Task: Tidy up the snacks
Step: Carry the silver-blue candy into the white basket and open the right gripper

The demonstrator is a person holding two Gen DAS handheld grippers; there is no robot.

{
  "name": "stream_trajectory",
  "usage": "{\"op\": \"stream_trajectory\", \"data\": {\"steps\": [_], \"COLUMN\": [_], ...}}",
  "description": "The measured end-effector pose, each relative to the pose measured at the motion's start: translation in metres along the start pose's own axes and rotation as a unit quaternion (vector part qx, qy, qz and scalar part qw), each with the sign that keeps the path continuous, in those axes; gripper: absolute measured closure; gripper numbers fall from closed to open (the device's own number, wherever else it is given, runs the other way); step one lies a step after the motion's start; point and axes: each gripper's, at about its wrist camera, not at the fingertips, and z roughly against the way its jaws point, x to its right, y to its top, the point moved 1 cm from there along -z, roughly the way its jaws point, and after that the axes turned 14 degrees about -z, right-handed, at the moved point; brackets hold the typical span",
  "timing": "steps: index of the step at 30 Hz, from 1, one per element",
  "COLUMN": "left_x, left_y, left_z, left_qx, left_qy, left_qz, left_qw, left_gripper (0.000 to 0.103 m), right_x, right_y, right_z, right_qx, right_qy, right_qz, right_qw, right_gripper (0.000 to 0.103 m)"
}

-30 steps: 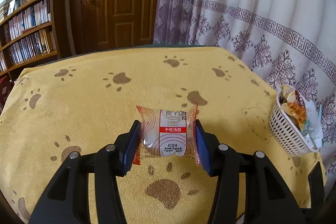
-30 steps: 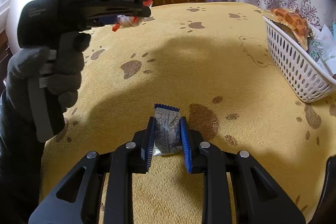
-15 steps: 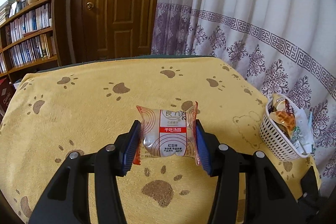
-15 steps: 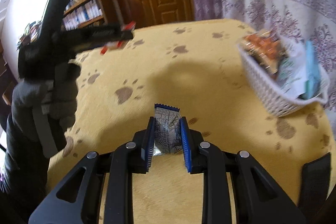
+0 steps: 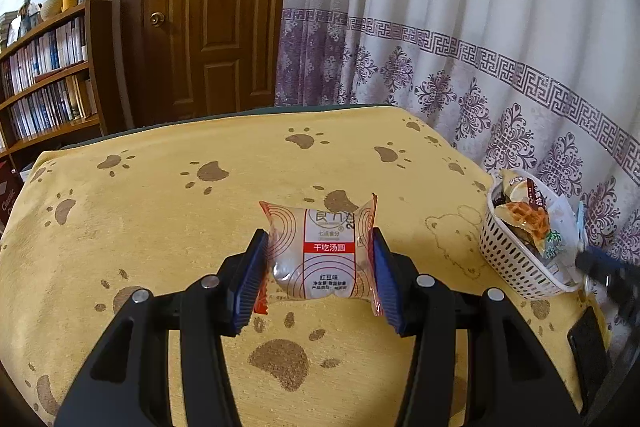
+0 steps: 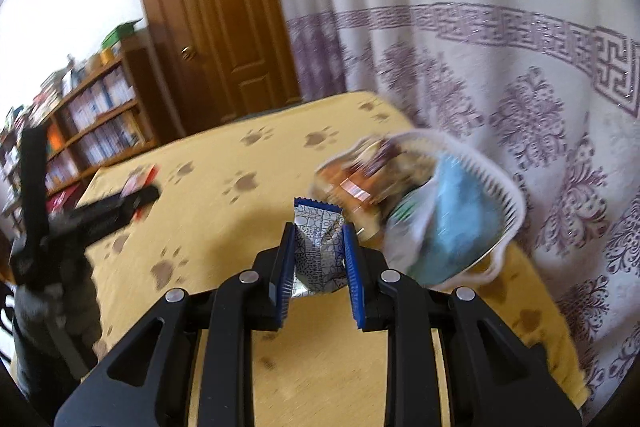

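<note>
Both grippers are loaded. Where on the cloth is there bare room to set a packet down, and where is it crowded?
The yellow cloth is bare from its bookshelf-side edge across to the basket, and up to the door-side edge. The crowded spot is the basket, by the curtain, heaped with snacks above its rim.

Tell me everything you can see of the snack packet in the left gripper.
The snack packet is a small pillow-shaped pouch of clear glossy plastic with red concentric lines, a white centre panel and a red band with white characters. Its crimped red ends flare out past the pads. It looks sealed and plump with a pale filling. The left gripper clamps it at both ends, label facing the camera, above the yellow cloth.
</note>
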Motion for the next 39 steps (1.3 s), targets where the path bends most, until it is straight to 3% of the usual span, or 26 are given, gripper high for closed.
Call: {"op": "stream_trajectory", "data": {"steps": [11, 19, 23, 31, 39], "left_x": [0.013, 0.016, 0.019, 0.024, 0.032], "left_y": [-0.001, -0.002, -0.003, -0.003, -0.002], "left_z": [-0.003, -0.005, -0.007, -0.005, -0.003], "left_qx": [-0.002, -0.005, -0.007, -0.004, 0.000], "left_qy": [-0.010, -0.012, -0.012, -0.015, -0.018], "left_qz": [-0.013, -0.017, -0.018, -0.023, -0.029], "left_qw": [0.9999, 0.9998, 0.9997, 0.9996, 0.9994], "left_gripper": [0.052, 0.052, 0.051, 0.051, 0.051], "right_x": [0.029, 0.048, 0.050, 0.054, 0.063], "right_y": [0.058, 0.075, 0.071, 0.056, 0.013], "right_z": [-0.031, -0.049, -0.046, -0.021, 0.020], "right_qx": [0.031, 0.024, 0.023, 0.038, 0.059], "right_qy": [-0.045, -0.055, -0.051, -0.043, -0.069], "right_qz": [-0.026, -0.059, -0.064, -0.070, -0.045], "right_qw": [0.998, 0.996, 0.996, 0.996, 0.995], "right_gripper": [0.079, 0.076, 0.070, 0.070, 0.070]}}
